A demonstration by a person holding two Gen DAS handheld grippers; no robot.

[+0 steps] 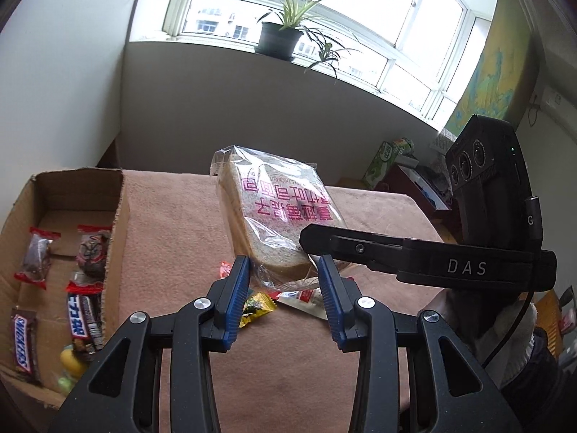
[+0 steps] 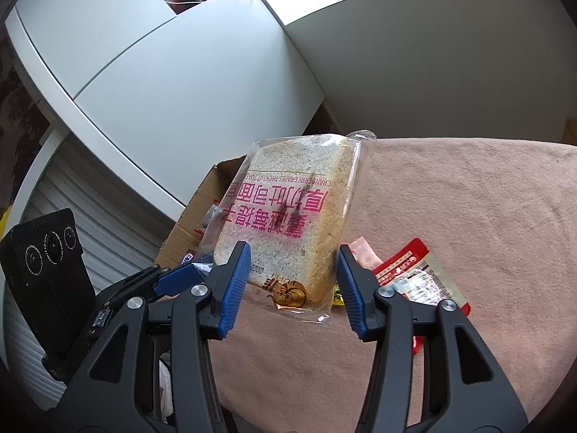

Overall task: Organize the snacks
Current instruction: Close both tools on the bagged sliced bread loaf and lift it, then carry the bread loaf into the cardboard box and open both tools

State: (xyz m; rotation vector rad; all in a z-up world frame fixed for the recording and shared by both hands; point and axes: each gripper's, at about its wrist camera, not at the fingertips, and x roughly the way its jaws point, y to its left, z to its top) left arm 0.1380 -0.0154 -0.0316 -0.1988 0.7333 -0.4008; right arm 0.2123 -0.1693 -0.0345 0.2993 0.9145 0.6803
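A clear bag of sliced toast with pink lettering hangs tilted above the pink cloth table. My left gripper pinches its near lower corner between blue pads. From the right, the right gripper's black fingers reach across the same end. In the right wrist view the toast bag sits between my right gripper, whose pads press its sides. The left gripper's blue pads touch the bag's left edge. An open cardboard box holds Snickers bars and red-wrapped sweets.
Under the bag lie a yellow sweet and a red and white packet on the cloth. The box stands at the table's left end beside a white cabinet. A potted plant sits on the windowsill beyond.
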